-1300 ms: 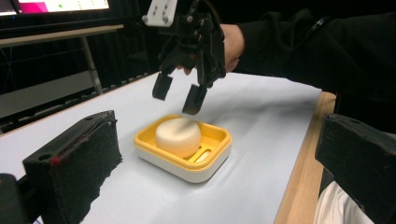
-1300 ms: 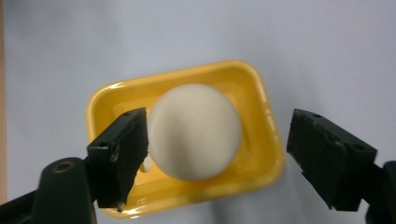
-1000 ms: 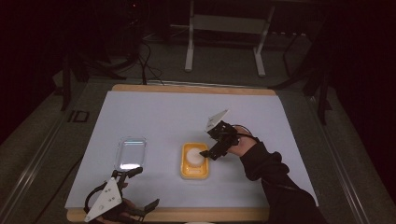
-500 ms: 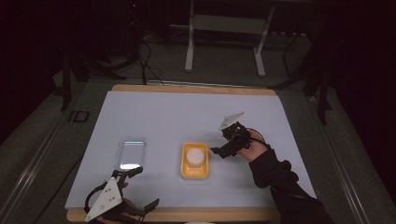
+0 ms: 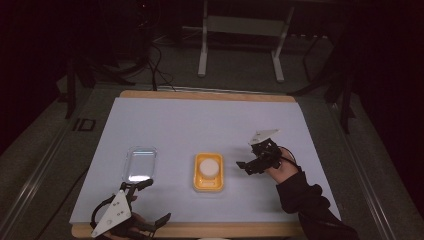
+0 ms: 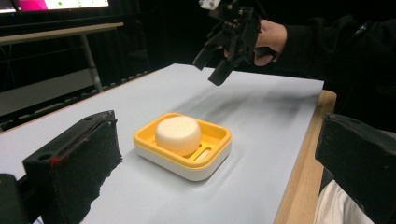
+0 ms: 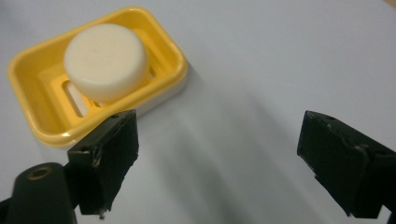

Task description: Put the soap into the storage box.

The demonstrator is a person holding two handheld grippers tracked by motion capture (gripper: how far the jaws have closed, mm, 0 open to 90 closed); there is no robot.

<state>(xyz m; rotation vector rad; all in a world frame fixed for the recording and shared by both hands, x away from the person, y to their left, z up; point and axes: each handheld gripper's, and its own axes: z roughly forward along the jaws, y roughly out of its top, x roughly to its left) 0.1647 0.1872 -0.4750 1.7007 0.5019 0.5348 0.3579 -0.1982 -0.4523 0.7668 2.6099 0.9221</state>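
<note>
Right gripper (image 5: 248, 165) in my right hand (image 5: 280, 167), raised over table (image 5: 200, 120) just right of yellow soap dish (image 5: 208, 172); jaws spread wide, nothing between them; left gripper (image 5: 150, 202) at near left table edge, jaws wide apart, empty, aimed toward dish; white round soap bar (image 5: 208, 166) sits in dish at table centre; clear lid (image 5: 140, 163) lies flat left of dish, apart from it; in right gripper view, dish (image 7: 93, 74) lies beyond left jaw
</note>
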